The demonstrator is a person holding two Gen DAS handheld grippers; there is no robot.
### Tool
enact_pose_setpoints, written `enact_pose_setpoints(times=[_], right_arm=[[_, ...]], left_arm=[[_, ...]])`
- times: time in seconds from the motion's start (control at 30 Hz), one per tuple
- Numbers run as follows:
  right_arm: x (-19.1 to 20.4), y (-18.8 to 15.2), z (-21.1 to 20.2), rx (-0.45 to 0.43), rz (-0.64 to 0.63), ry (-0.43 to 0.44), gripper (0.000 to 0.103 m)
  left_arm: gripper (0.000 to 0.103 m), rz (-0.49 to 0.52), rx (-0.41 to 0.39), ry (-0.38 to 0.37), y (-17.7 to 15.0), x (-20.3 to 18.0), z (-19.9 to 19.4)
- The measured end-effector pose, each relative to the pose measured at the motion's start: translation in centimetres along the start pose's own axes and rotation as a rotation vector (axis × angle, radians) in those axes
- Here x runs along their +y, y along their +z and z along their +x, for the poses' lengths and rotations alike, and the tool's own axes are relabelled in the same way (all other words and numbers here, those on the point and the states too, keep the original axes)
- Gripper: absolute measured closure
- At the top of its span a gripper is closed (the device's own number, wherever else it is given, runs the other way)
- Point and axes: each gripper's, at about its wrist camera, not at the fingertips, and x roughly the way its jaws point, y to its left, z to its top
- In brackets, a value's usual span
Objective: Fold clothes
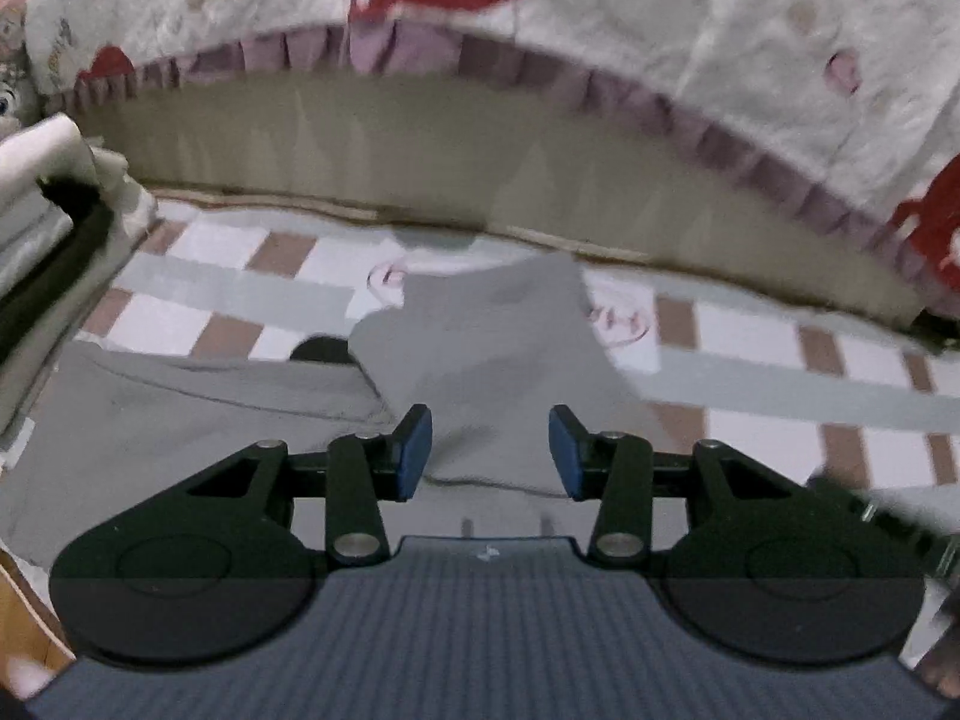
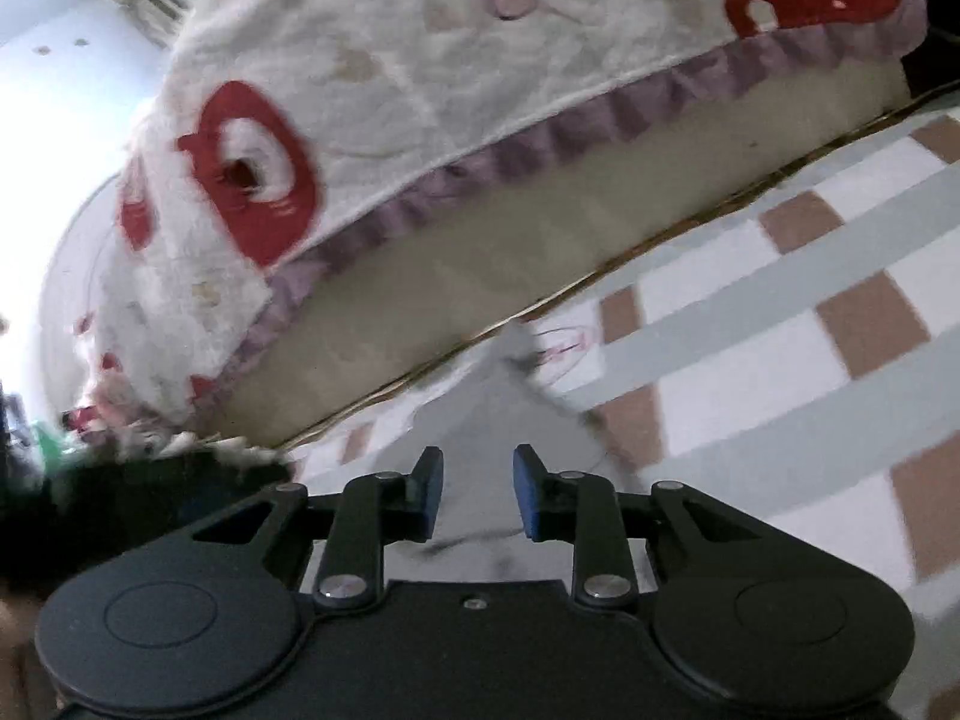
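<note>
Left tongs (image 1: 491, 453) at 6 o'clock, blue pads (image 1: 414, 450) spread apart, nothing between them but grey garment (image 1: 480, 354) lying below. Garment crumpled on checked sheet (image 1: 768, 360) (white, brown, pale grey squares), one flap raised toward 12 o'clock. White quilt with red print (image 1: 750, 42), purple frill, hangs across top. Folded pile (image 1: 42, 210) at 9 o'clock.

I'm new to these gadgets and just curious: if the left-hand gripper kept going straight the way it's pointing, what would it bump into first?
Probably the grey garment. The left gripper is open, with the cloth's raised fold directly ahead between its fingers. Depth is hard to judge here.
</note>
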Motion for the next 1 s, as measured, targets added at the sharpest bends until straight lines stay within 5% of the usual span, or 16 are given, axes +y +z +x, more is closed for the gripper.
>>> enact_pose_setpoints(times=[0.2, 0.43, 0.6, 0.73, 0.77, 0.83, 0.87, 1.0], right_arm=[[1.0, 3.3, 6.6, 0.083, -0.049, 0.030, 0.071], [1.6, 2.5, 13.4, 0.196, -0.167, -0.013, 0.070], [2.0, 2.0, 16.8, 0.259, -0.321, -0.107, 0.069], [0.8, 1.7, 18.3, 0.265, -0.331, -0.105, 0.069], [0.6, 1.7, 18.5, 0.255, -0.337, -0.099, 0.069], [-0.1, 1.7, 18.9, 0.210, -0.345, -0.090, 0.068], [-0.6, 1.6, 19.0, 0.181, -0.344, -0.085, 0.067], [-2.4, 2.4, 19.5, 0.144, -0.222, -0.085, 0.064]], left_arm=[[0.061, -0.102, 0.062, -0.015, -0.8, 5.5, 4.9], [0.061, -0.173, 0.092, -0.158, 0.5, 9.4, 9.4], [0.038, -0.107, 0.091, -0.212, 2.3, 8.5, 12.4], [0.033, -0.046, 0.095, -0.194, 3.4, 7.1, 15.6], [0.038, -0.035, 0.092, -0.191, 3.5, 6.8, 16.2], [0.095, -0.046, 0.006, -0.194, 3.3, 6.9, 16.5], [0.102, -0.058, -0.035, -0.195, 3.2, 7.1, 16.3], [0.102, -0.094, -0.167, -0.277, 1.7, 7.9, 13.1]])
